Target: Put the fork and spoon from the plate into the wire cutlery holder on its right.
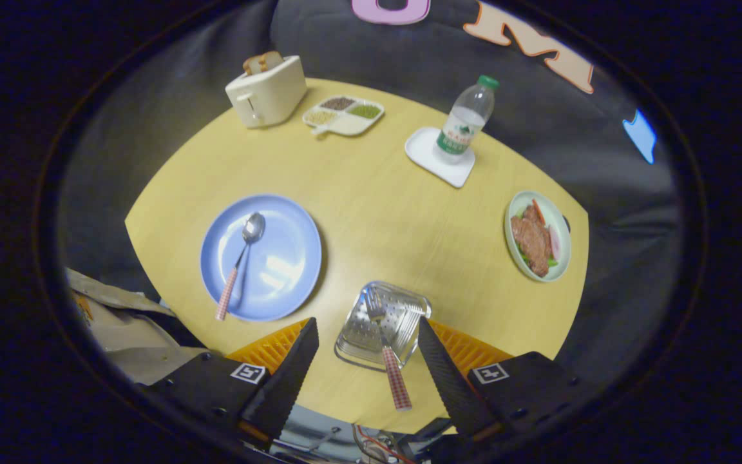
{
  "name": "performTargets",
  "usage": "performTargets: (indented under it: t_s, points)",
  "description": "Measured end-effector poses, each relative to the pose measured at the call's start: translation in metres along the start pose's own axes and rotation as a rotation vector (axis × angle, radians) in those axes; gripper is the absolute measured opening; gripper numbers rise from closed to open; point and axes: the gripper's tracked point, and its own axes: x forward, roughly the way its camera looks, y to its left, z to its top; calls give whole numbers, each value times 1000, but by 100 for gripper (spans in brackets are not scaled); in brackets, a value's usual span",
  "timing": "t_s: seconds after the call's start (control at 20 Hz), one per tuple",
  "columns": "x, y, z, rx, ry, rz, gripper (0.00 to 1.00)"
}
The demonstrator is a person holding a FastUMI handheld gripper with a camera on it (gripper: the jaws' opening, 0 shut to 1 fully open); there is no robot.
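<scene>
Gripper [368,345] fingers spread wide, gripping nothing. Fork [385,348] stands between them, tines down in the wire cutlery holder [380,322], checked handle leaning toward 6 o'clock, clear of both fingers. Spoon [242,258] lies on the blue plate [260,256], at 10 o'clock from the holder, handle overhanging the rim

Table [371,212]: pale yellow wood grain. All relative to it:
- Plate [281,258], left side: light blue. Spoon [242,258] on it: silver bowl, red-white check handle.
- Fork [387,351], near edge: silver w/ same check handle, in silver perforated holder [351,335].
- Toaster [268,90], far left: cream.
- Bottle [466,119], far right: clear, green cap, on white coaster [429,158].
</scene>
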Motion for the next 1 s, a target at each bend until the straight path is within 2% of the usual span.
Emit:
performTargets:
  t_s: [0.3,0.4,0.5,0.8,1.0]
  points:
    - [-26,29,48,84,-383,-38,99]
    - [-29,52,52,122,-451,-14,99]
    - [-26,62,53,154,-503,-40,99]
    - [-7,105,45,199,-554,-46,99]
    - [17,141,29,186,-499,-12,99]
